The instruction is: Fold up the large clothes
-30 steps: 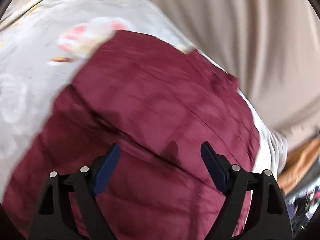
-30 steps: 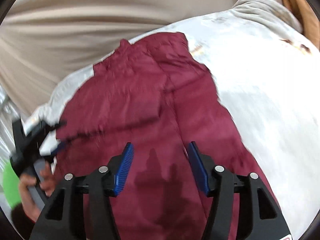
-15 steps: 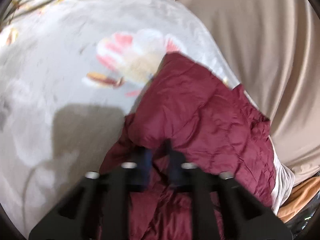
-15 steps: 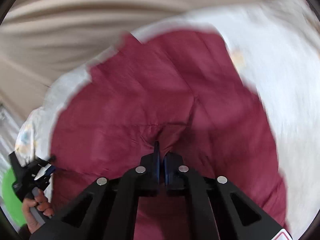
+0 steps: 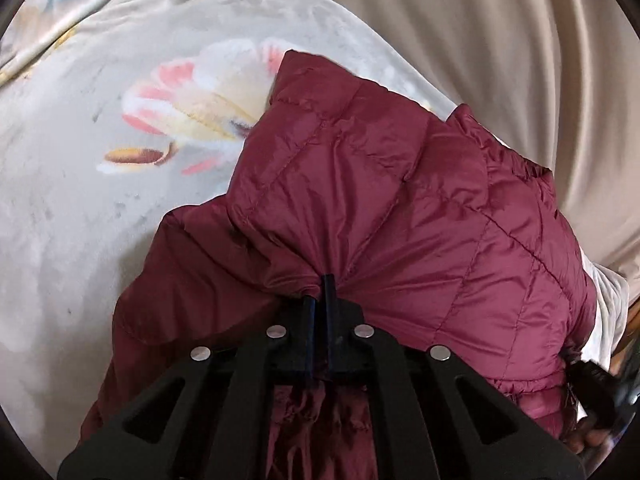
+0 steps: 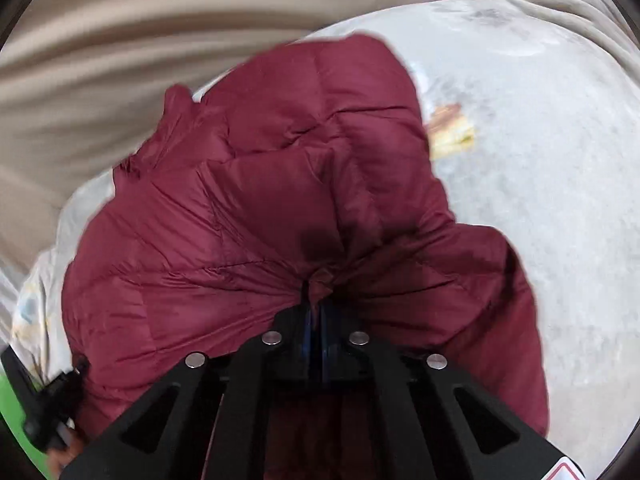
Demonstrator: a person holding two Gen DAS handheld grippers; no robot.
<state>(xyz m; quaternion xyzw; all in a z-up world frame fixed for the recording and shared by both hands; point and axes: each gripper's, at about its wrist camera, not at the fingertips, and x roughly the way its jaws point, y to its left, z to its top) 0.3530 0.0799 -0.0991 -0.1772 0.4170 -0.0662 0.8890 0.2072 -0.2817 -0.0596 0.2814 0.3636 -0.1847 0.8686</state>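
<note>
The left gripper (image 5: 319, 294), black tongs with blue pads, is closed on a pinch of the dark red quilted puffer jacket (image 5: 400, 208), and the cloth gathers into small folds around its tips. The right gripper (image 6: 316, 300), of the same kind, is also clamped on a bunch of this jacket, near the middle of the near edge in its view. I think each one holds one side of the hem or lower part, so that this part can be carried over the rest as one fold; the raised, rounded fabric before both cameras agrees with that. The jacket lies on the pale grey blanket with a pink and yellow flower print (image 5: 120, 160), close to the beige curtain (image 5: 500, 40) behind it. The far edge of the jacket rests on the blanket. No box, basket or other container is visible, so nothing is stored anywhere here.
</note>
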